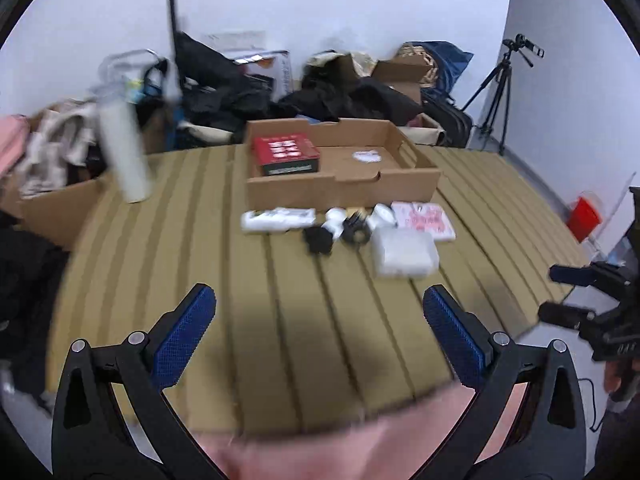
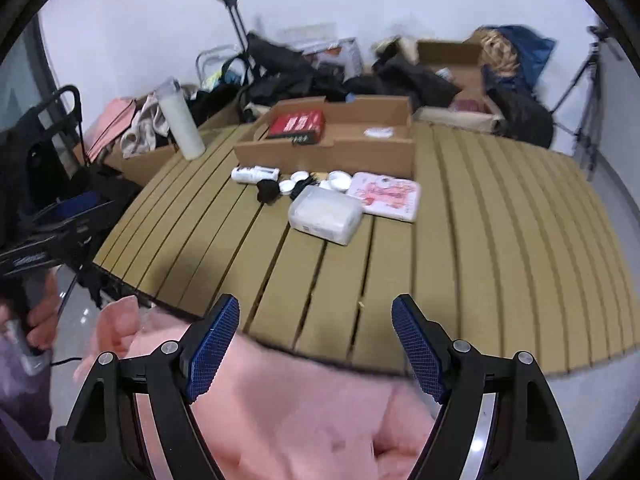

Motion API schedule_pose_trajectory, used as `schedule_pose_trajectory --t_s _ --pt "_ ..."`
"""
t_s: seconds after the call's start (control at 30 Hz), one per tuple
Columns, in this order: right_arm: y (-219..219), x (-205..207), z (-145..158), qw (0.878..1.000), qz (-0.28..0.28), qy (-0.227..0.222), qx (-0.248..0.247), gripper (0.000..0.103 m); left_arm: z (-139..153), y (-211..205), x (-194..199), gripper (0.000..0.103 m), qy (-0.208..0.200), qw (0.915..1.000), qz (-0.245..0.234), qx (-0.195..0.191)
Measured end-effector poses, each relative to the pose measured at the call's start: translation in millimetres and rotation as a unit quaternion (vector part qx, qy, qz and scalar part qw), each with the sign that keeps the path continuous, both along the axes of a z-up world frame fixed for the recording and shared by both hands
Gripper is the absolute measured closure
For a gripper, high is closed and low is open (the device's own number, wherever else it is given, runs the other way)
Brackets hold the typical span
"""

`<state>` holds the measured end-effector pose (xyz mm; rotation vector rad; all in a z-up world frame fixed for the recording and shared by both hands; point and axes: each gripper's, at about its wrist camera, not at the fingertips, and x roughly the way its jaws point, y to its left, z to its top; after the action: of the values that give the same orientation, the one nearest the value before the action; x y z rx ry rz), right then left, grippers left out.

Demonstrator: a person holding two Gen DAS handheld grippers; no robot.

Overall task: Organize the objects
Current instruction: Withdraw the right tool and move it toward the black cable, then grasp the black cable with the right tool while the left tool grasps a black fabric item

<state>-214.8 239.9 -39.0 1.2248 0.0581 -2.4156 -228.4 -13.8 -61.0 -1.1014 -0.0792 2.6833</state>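
Both claws gaping | left claw (image 1: 320,312), right claw (image 2: 316,320) over table edge (image 2: 248,334)

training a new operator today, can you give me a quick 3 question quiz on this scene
1. True or false: the red box lies inside the cardboard tray.
2. Which item in the row in front of the tray lies nearest the grippers? A) white tube B) clear plastic container C) pink pouch
3. Fill in: the left gripper and right gripper are both ____ and hold nothing.

Key: 1 true; 2 B; 3 open
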Motion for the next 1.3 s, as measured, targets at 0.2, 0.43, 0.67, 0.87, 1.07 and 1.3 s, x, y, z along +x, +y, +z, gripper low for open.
schedule_pose_trajectory --t_s 0.2,0.43,0.67,0.87,1.07,1.3 --pt "-41 -97 -31 0.998 0.043 -0.019 0.037 0.022 -63 18 -106 0.025 -0.059 0.998 -0.013 0.018" --pt "-100 -182 -75 0.988 0.131 -0.036 0.071 0.047 -118 15 -144 0.06 -0.112 0.9928 -0.01 0.041" --pt "-138 -204 -112 0.977 0.173 -0.045 0.12 0.047 -112 -8 -140 0.075 -0.114 0.9915 0.014 0.061" --pt "-139 -196 -112 0.975 0.164 -0.03 0.144 0.057 -77 -37 -107 0.074 -0.082 0.9919 0.062 0.075" --pt "-139 -189 -100 0.979 0.157 -0.036 0.126 0.076 -37 -46 -69 0.074 -0.051 0.994 0.073 0.062" --pt "-128 -140 -28 0.984 0.138 0.031 0.107 0.101 9 -55 -15 0.074 -0.023 0.9936 0.094 0.058"
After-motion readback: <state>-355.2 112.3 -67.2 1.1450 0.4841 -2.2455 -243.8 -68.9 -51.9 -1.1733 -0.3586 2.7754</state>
